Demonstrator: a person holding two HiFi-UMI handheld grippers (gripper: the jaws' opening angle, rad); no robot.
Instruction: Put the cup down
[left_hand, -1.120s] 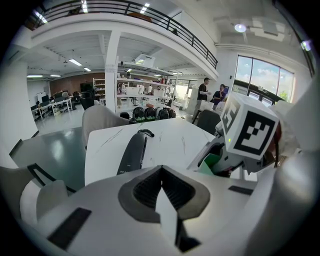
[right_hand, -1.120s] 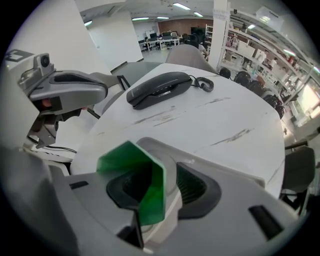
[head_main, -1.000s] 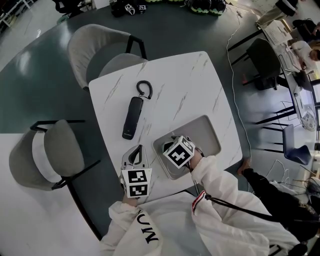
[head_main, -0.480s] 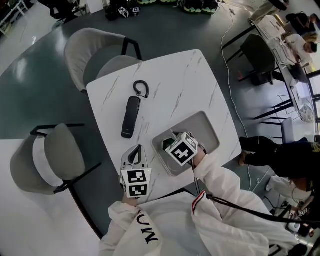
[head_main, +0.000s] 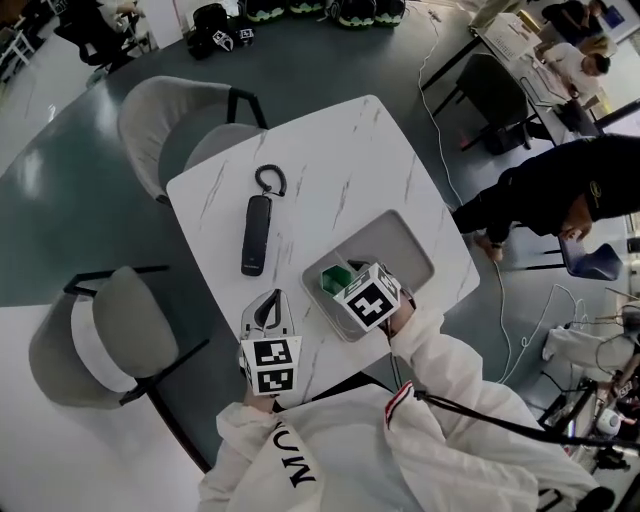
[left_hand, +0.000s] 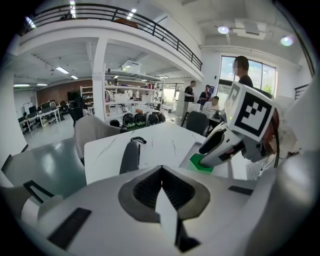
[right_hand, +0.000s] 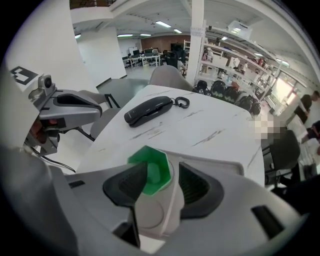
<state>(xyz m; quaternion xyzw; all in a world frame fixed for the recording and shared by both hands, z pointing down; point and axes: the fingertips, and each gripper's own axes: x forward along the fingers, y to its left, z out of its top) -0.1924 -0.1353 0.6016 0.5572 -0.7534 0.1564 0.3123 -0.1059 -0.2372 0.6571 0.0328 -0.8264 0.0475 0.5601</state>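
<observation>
— How is the right hand-held gripper (right_hand: 162, 170) held?
— The white-sleeved arm (head_main: 440, 355) reaches forward from the body, and the hand-held gripper tips down over the table (head_main: 340, 160). Its jaws stand wide apart with the green cup (right_hand: 150, 172) between them. The right pad is clear of the cup, so nothing is gripped.
— And the cup itself?
— It stands just below the jaws on the grey tray (head_main: 405, 250), at the end of the tray nearest the hand-held gripper. It looks upright, with its six-sided mouth facing up and its axis vertical.
— The other hand?
— The left hand-held gripper (head_main: 270, 308) is close to the body, left of the right one, pointing away across the table. Its jaws are closed together on nothing. Ahead of it a black telephone handset (head_main: 256, 235) lies lengthwise, pointing away.
</observation>
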